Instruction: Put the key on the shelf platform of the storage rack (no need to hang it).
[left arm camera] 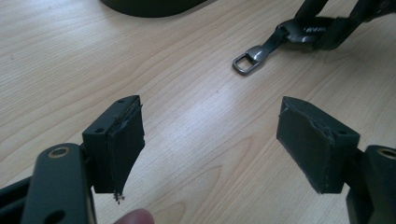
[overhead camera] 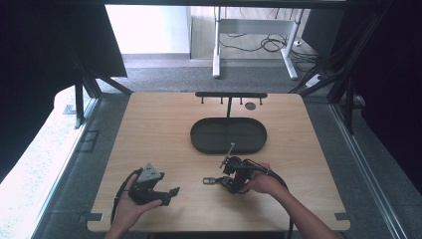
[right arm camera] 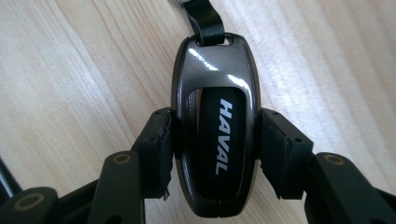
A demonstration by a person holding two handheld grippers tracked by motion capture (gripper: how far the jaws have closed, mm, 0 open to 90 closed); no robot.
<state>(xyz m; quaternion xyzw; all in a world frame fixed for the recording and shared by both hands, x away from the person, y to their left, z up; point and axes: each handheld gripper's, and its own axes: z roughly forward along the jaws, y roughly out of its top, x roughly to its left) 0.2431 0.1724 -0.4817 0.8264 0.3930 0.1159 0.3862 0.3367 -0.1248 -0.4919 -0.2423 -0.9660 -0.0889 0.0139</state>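
Black key fob (right arm camera: 215,140) clamped in right gripper (right arm camera: 215,144) on wooden table (overhead camera: 159,129); left gripper (left arm camera: 210,140) open, empty; oval tray (overhead camera: 199,137) beyond, fob not yet placed.

Daylight from the left, dark surroundings, glare on the glossy key fob (right arm camera: 215,135).

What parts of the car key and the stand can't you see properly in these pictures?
- Car key, right gripper view: its sides are covered by the right gripper pads; the bottom end is cut off.
- Strap, right gripper view: runs off the top edge.
- Rack pegs and the round thing beside them, high view: too small to tell.
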